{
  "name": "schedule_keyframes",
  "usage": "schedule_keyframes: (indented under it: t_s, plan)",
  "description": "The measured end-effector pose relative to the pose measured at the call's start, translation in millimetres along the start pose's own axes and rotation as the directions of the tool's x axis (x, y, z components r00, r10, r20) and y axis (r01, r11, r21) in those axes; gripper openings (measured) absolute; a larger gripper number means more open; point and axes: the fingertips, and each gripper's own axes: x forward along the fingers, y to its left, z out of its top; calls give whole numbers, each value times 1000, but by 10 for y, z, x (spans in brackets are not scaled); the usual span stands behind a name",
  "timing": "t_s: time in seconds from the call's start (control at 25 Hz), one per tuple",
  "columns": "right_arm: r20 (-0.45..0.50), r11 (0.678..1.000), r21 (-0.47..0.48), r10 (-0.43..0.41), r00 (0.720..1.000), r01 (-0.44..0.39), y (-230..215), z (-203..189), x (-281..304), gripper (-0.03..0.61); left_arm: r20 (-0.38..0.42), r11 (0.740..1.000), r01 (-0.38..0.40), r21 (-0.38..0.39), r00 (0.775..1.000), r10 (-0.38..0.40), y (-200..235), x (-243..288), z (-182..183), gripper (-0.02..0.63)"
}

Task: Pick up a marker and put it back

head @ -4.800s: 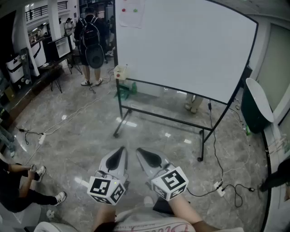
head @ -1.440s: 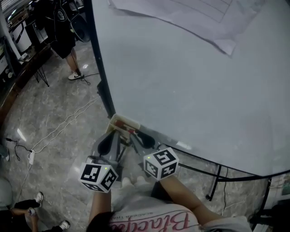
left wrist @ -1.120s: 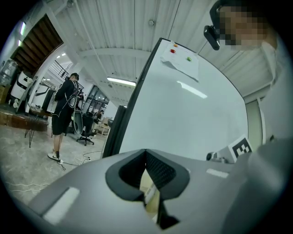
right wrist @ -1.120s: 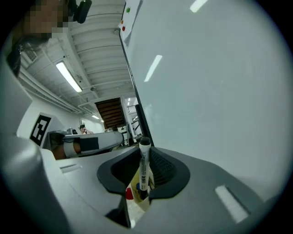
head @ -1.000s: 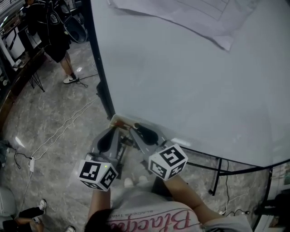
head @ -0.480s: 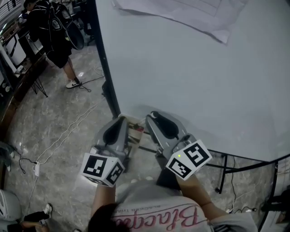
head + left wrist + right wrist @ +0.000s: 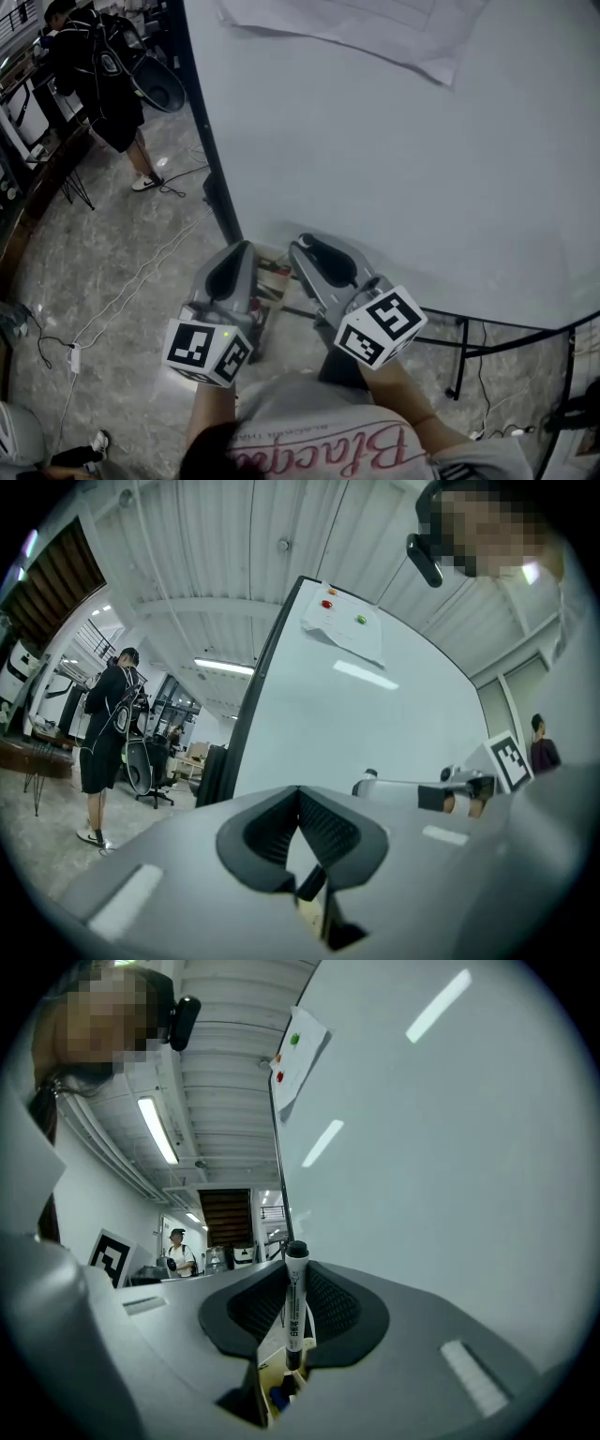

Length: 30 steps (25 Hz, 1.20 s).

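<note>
- Head view: a small pale open box [image 7: 273,277] sat at the lower left corner of the big white whiteboard [image 7: 375,159], mostly covered by the two grey grippers; something reddish showed inside it, too small to name
- The left gripper [image 7: 239,251] and right gripper [image 7: 305,246] pointed at the board side by side over that box; a grey marbled floor [image 7: 112,234] with loose cables [image 7: 141,272] lay to the left, where a person in black [image 7: 94,75] stood; a white paper sheet [image 7: 375,28] on the board was cut off by the top edge
- Left gripper view: the left gripper [image 7: 300,803] had its tongs clenched tip to tip with nothing between them; the whiteboard [image 7: 356,724] and a ribbed white ceiling [image 7: 206,555] filled the rest
- Right gripper view: the right gripper [image 7: 296,1283] was grasping a white marker with a black cap [image 7: 294,1321], held upright with the cap on top, close to the whiteboard [image 7: 450,1147]; just under its lower end the box [image 7: 272,1372] held a blue item [image 7: 280,1396]; whether the marker touched the box could not be told
</note>
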Motion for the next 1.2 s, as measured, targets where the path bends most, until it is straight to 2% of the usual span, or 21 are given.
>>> schedule_keyframes:
  t_s: [0.24,0.64,0.96,1.08,1.2]
  plan:
    - [-150,999,39,1,989,5,-24,-524,170,69,-20,1000,-16,-26,1000,15,73,-65,-95,0]
    - [-311,993,98,-32,950,66,-51,-1162,193,69,-26,997,-42,-65,999,40,152,-218,-153,0]
    - [-326,985,111,-89,941,131,-174,-1290,132,81,-32,995,-44,-90,999,42,139,-239,-207,0]
    - [-308,983,127,-89,947,134,-198,-1253,102,72,-25,995,-35,-91,999,32,102,-232,-186,0]
    - [-274,983,119,-103,956,140,-242,-1148,64,91,-24,996,-26,-87,999,24,74,-236,-171,0]
